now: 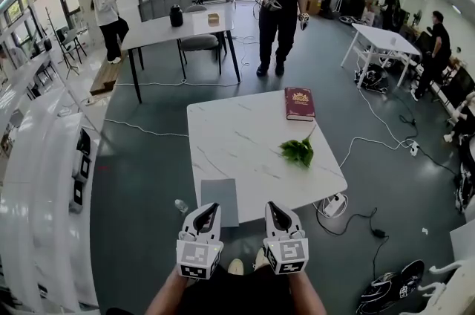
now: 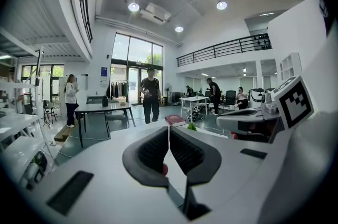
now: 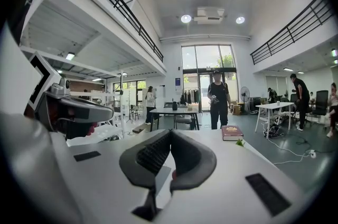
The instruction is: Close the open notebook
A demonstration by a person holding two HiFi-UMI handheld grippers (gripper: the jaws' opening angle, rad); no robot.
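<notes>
Holding the left gripper [image 1: 214, 207] and right gripper [image 1: 273, 206] by the worktop [image 1: 237, 143], fingers [image 2: 150, 151] clenched empty.
The red notebook [image 1: 299, 103] lies closed at the far end, near a green sprig [image 1: 297, 151].

Marble table [image 1: 237, 146]: closed notebook [image 1: 299, 103], green sprig [image 1: 298, 151]

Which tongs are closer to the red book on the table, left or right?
Right. The right tongs are at the near edge of the table, almost in line with the red book at the far edge; the left tongs are beside them, further left.
</notes>
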